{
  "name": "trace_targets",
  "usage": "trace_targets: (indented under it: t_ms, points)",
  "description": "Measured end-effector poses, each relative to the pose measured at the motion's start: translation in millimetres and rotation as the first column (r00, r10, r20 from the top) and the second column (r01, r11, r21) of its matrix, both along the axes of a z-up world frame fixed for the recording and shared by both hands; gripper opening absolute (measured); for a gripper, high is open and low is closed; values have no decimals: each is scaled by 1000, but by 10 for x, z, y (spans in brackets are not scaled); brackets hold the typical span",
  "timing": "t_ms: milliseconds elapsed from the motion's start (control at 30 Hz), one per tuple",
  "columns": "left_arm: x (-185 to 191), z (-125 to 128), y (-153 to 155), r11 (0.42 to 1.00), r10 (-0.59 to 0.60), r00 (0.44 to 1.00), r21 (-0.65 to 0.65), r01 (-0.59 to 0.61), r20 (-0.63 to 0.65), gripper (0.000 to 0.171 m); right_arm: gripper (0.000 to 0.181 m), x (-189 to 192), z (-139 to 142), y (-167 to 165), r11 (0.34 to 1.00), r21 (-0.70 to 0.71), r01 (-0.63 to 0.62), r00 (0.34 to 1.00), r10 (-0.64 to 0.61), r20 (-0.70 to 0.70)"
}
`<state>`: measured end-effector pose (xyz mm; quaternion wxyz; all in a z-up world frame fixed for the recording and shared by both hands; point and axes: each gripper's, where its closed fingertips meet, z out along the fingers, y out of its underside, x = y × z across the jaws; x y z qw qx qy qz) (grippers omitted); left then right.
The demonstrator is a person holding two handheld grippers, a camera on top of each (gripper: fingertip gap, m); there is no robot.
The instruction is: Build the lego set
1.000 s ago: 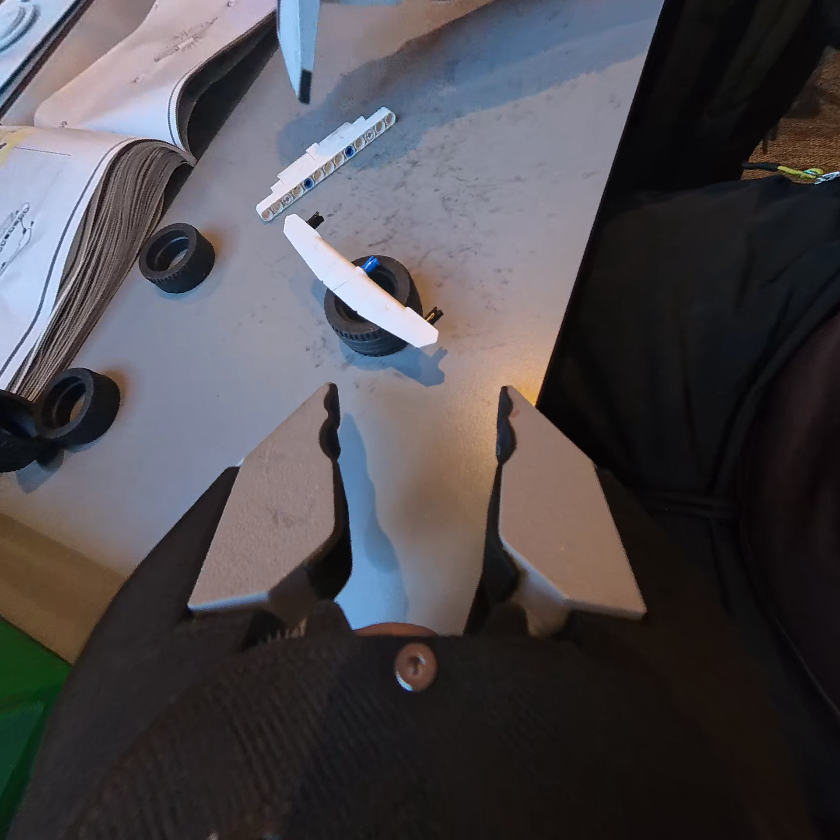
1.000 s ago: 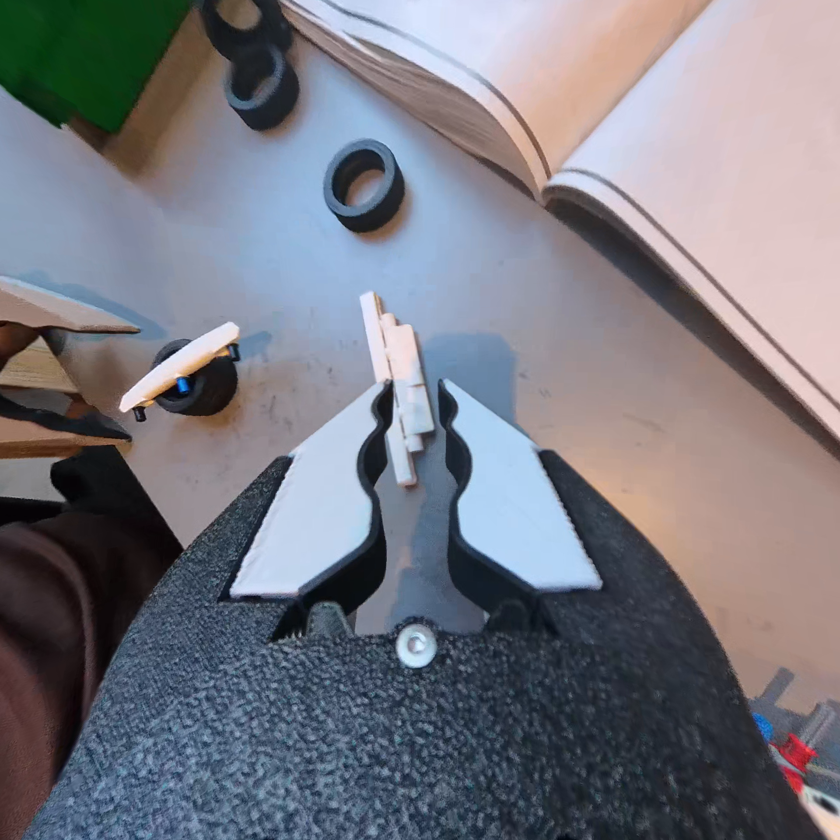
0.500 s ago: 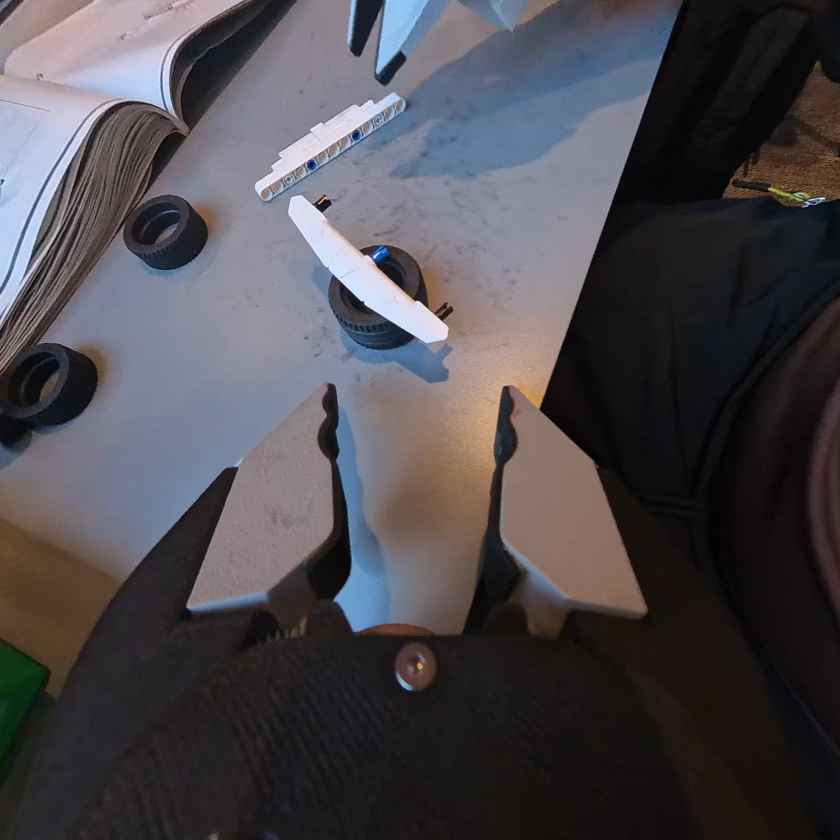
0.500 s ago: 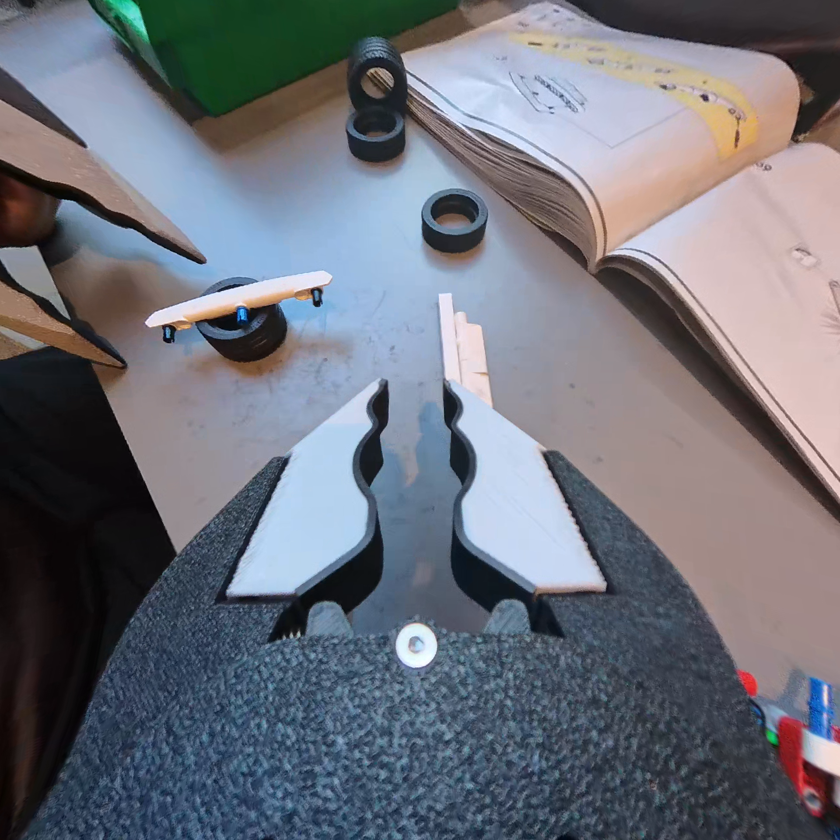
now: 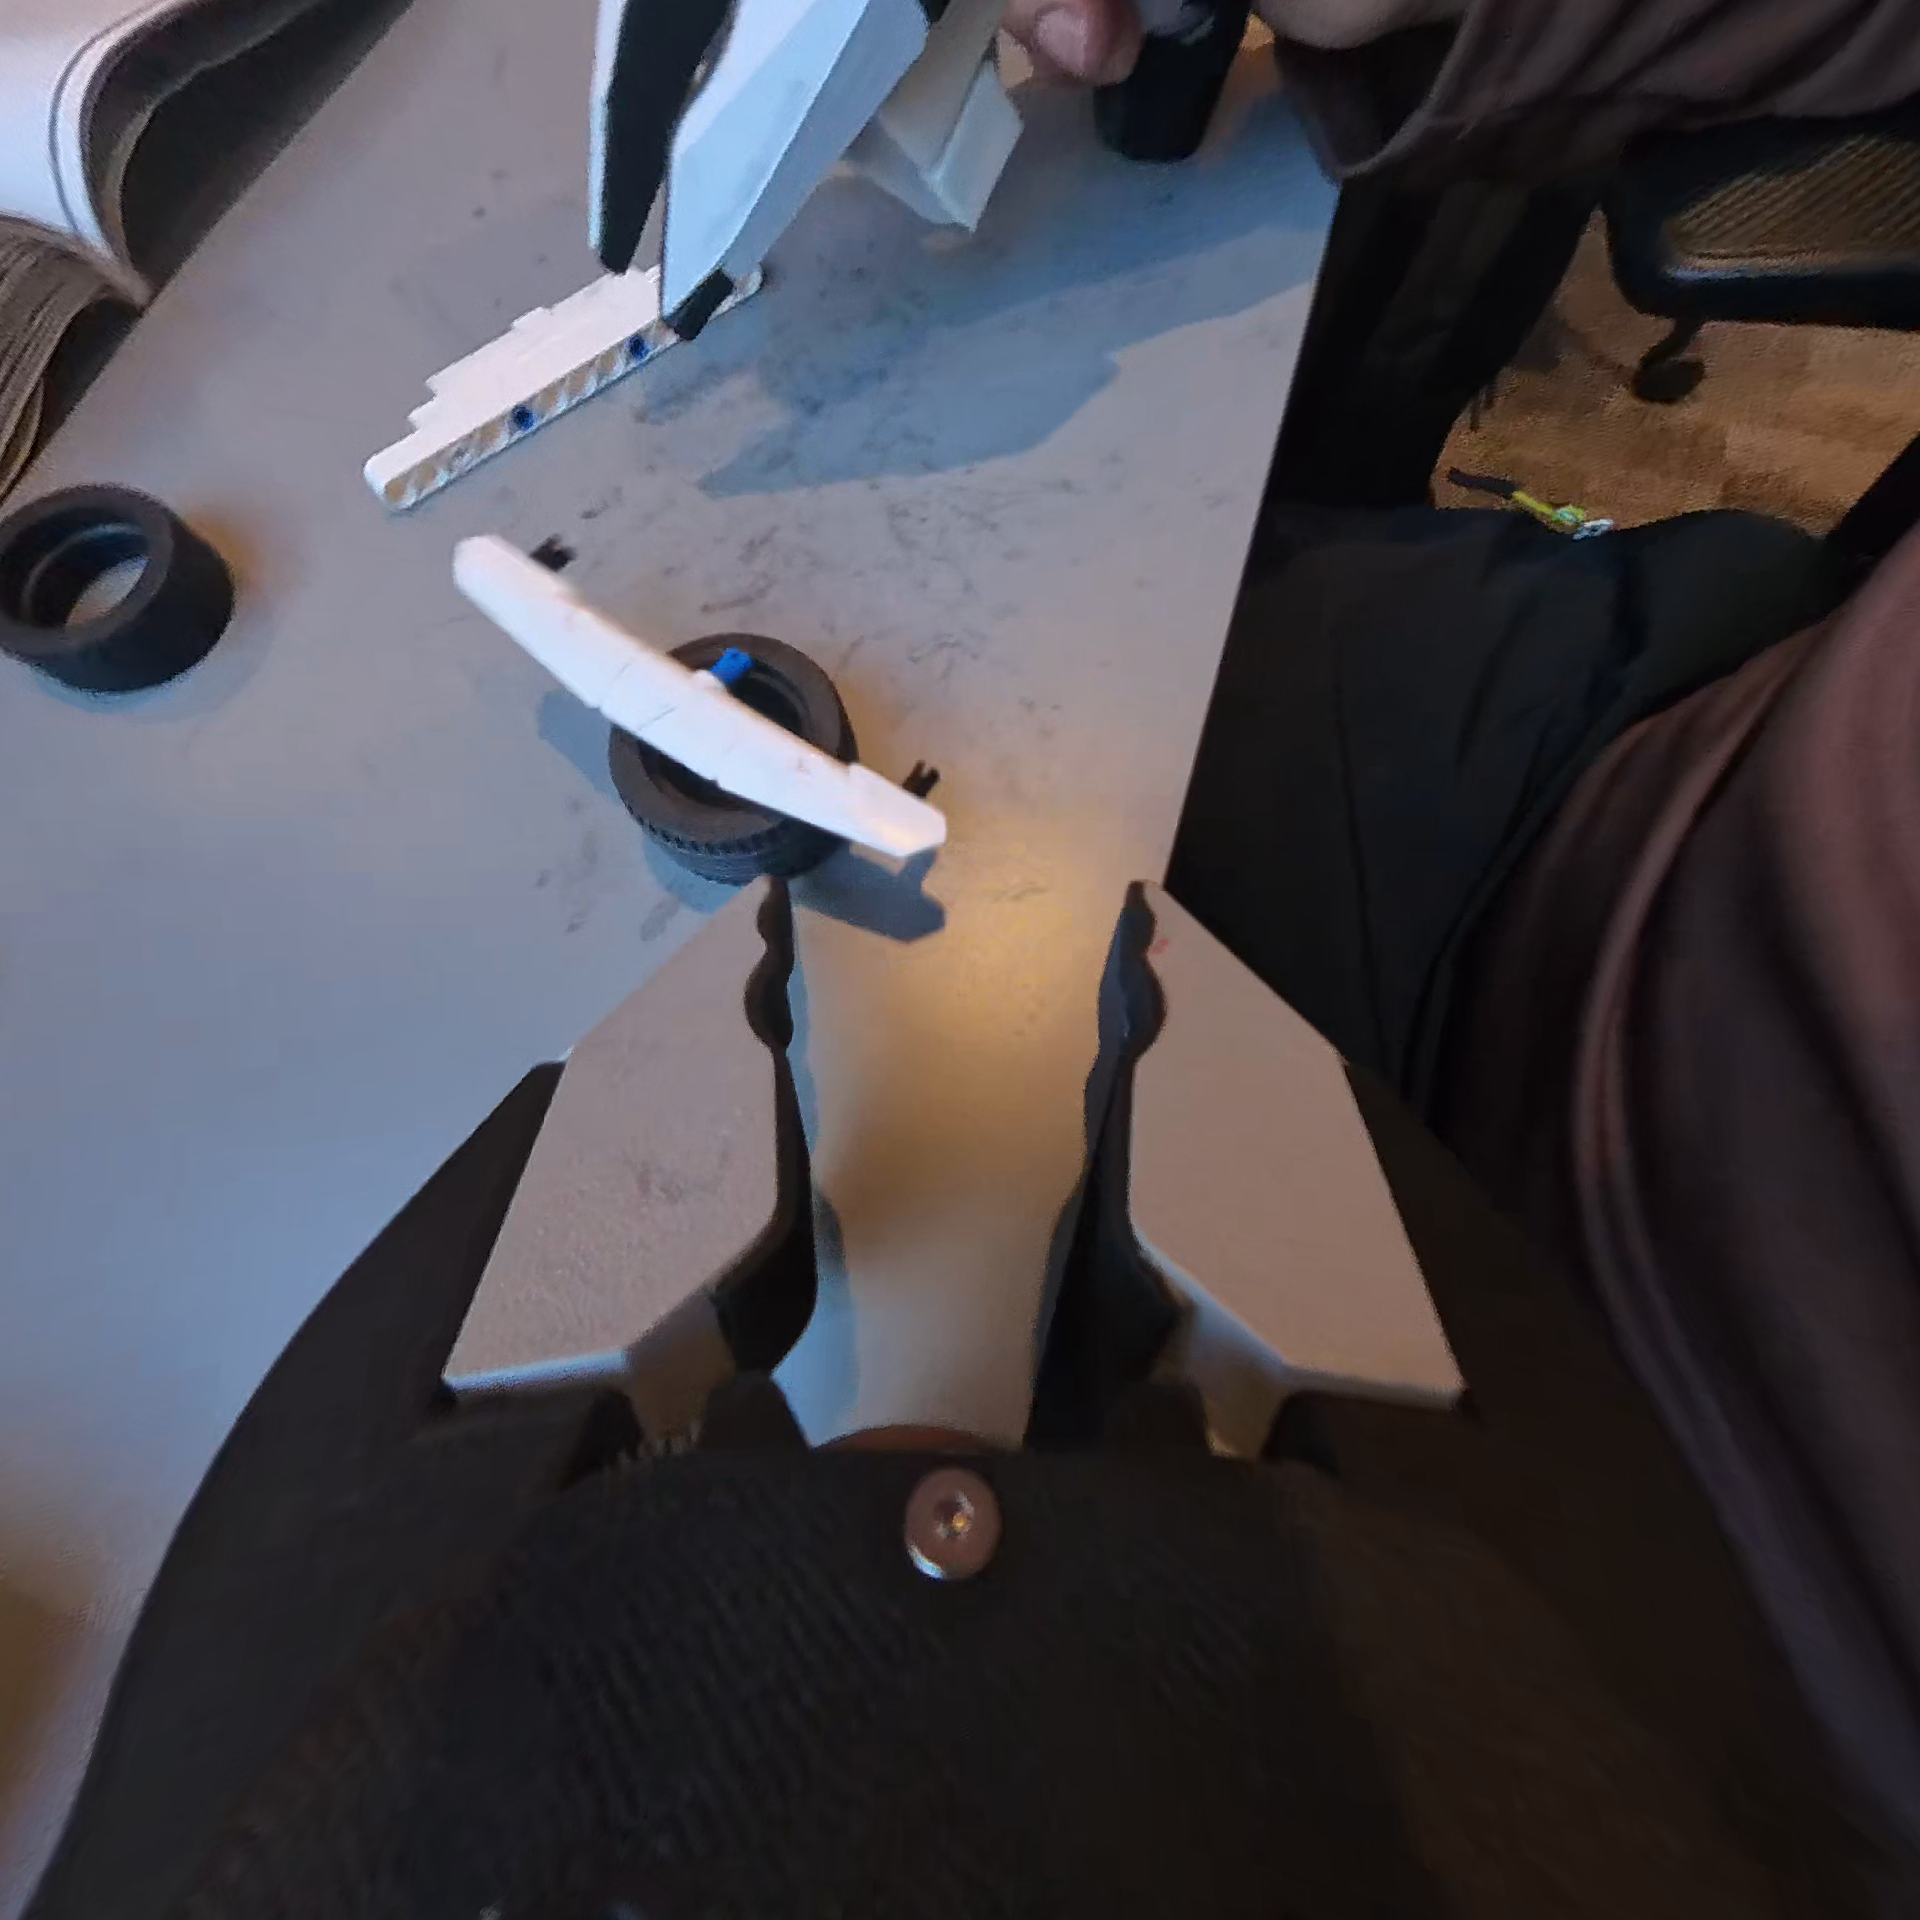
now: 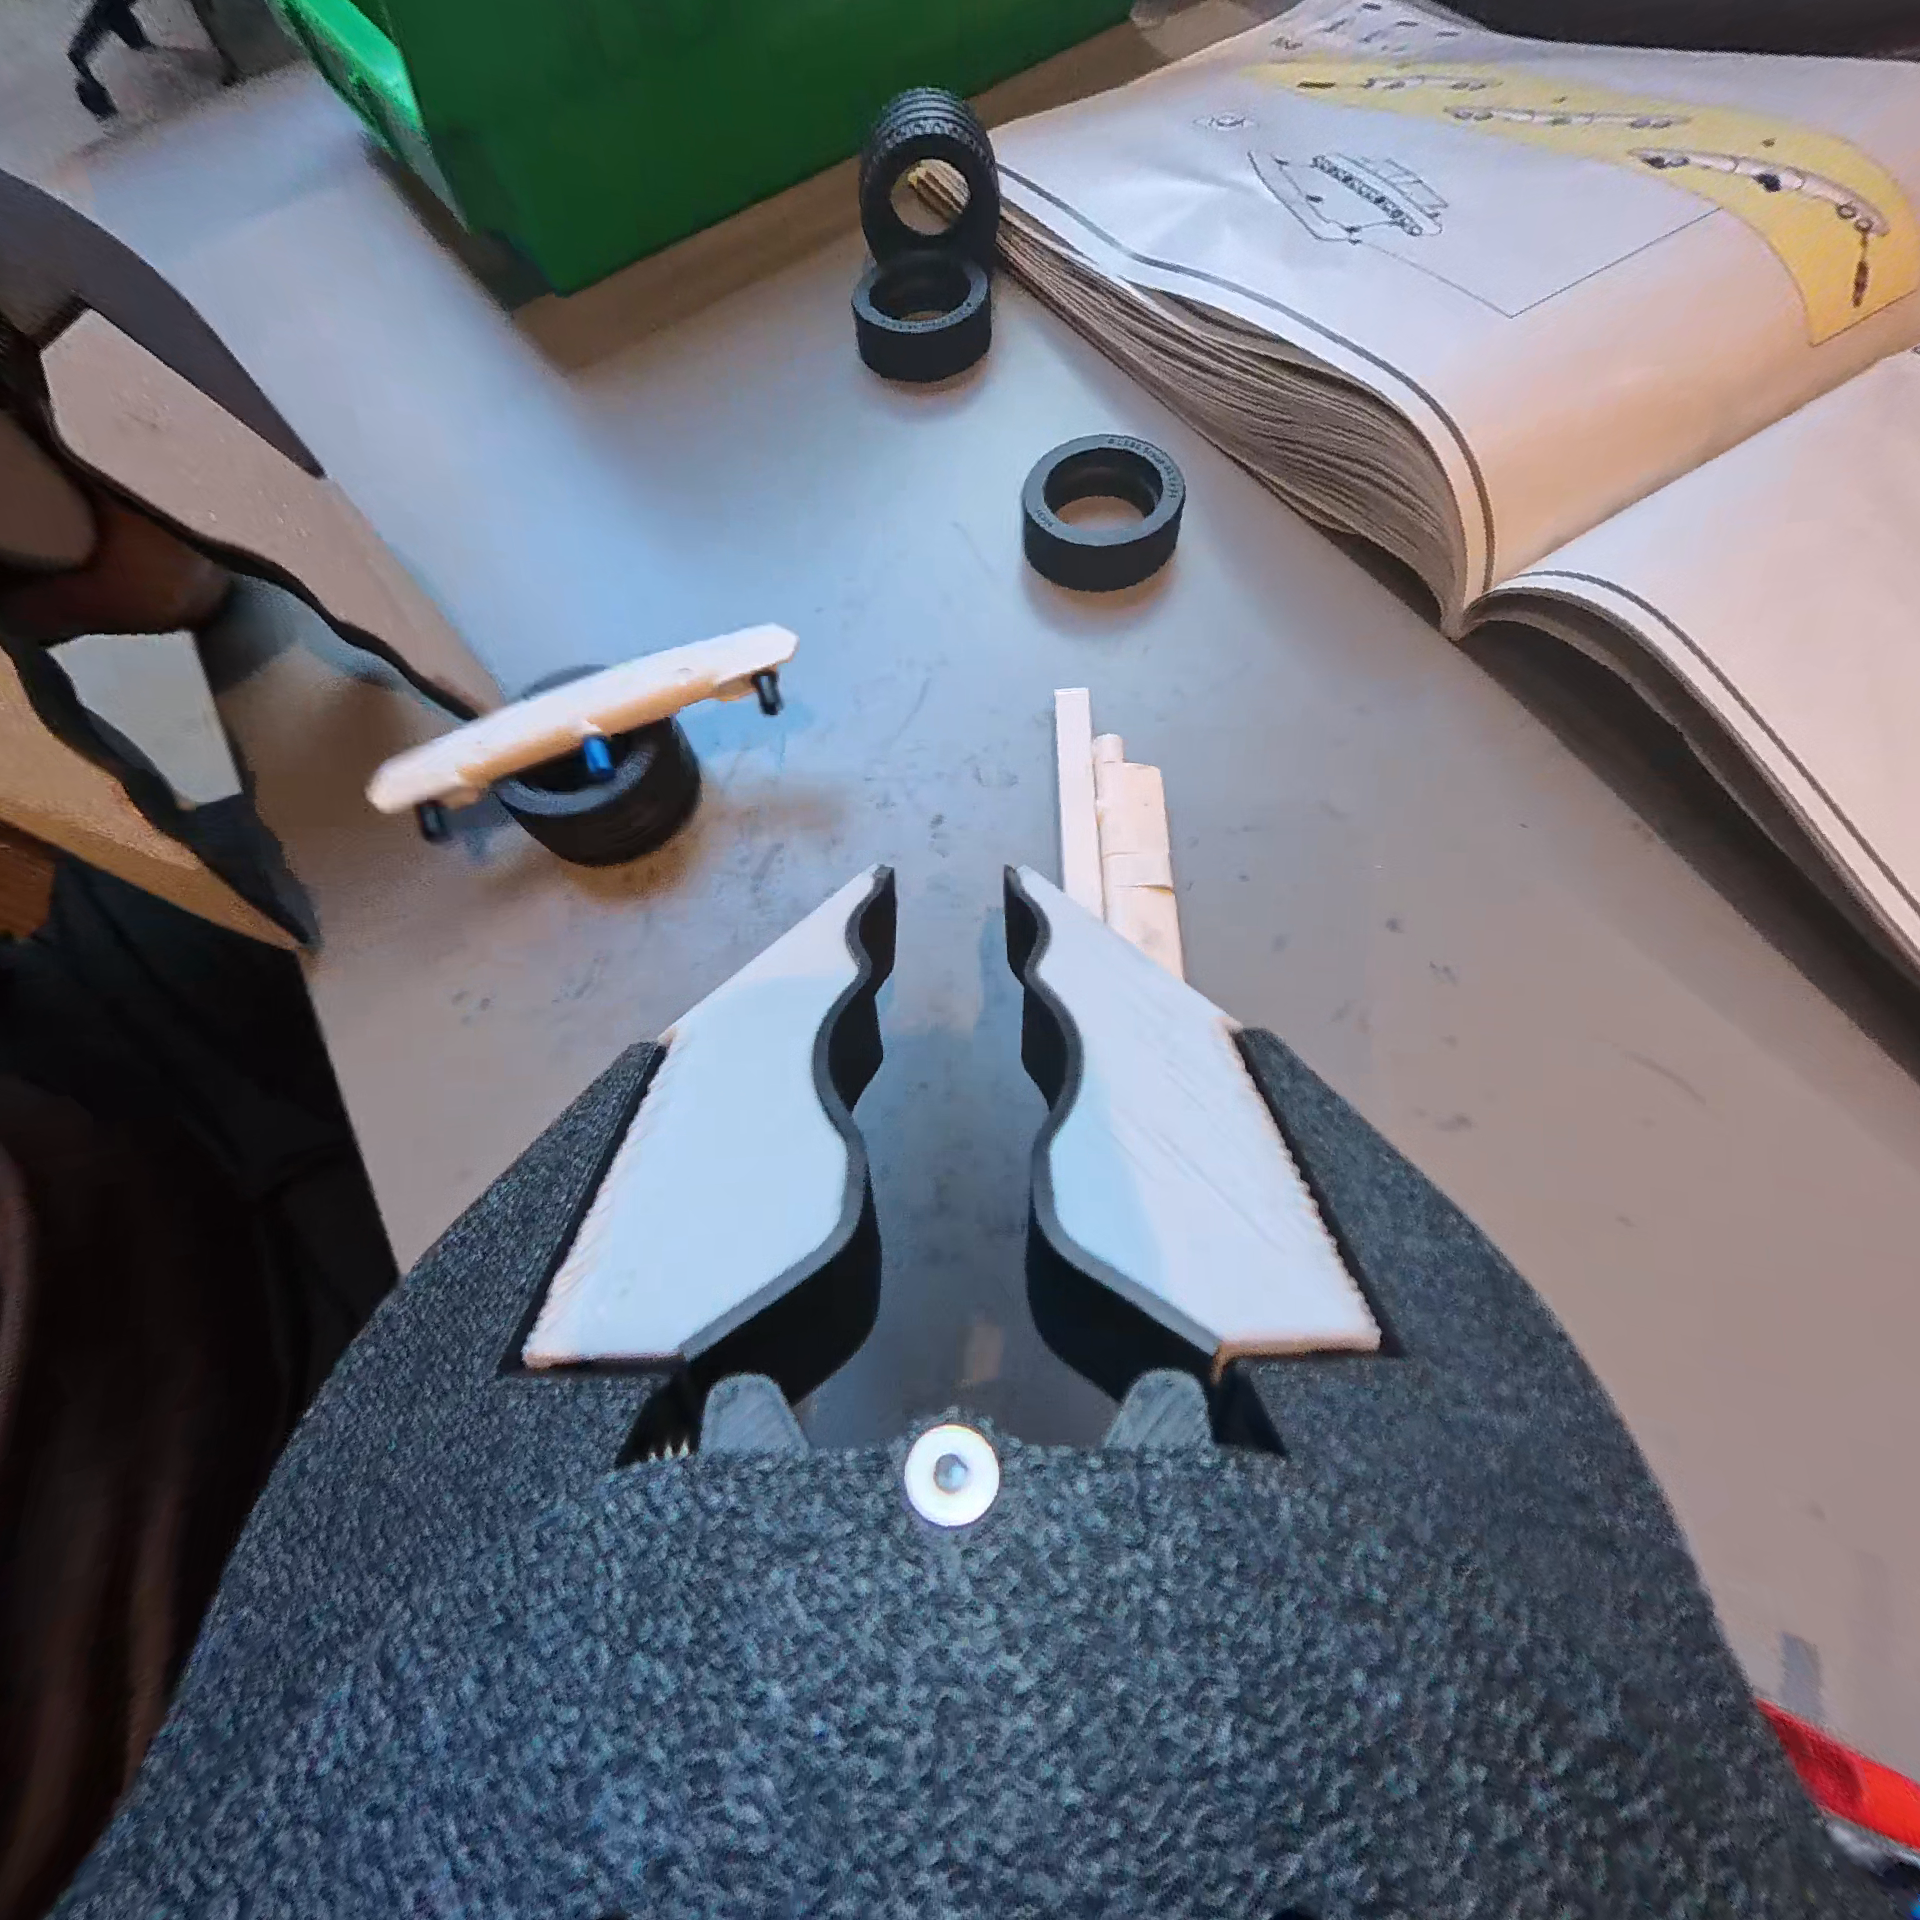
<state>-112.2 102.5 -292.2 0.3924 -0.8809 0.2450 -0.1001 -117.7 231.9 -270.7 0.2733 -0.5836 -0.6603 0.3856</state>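
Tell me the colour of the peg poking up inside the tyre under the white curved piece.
Blue peg; left wrist view shows it best.

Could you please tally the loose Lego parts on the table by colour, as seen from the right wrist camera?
Black tyres: 4
White assemblies: 2
Total: 6

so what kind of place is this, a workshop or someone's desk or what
Probably an office or hobby desk used for model building, not a workshop. A grey tabletop holds an open instruction booklet and loose black tyres, and an office chair's base stands on carpet beside it.
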Motion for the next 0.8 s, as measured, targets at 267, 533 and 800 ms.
trace_targets:
  t_ms: [267, 533, 800]
  points:
    - [386, 84, 120, 986, -130, 989, 97, 137, -70, 65, 28, 47, 135, -278, 996, -47, -80, 996, 78, -33]
    - [-80, 204, 124, 991, -7, 992, 132, 24, -128, 59, 38, 200, 246, -608, 991, -55, -124, 992, 124, -3]
    - [-355, 77, 259, 983, 177, 976, 80, -167, -129, 54, 35, 132, 57, -691, 970, 186, -155, 987, 144, 72]
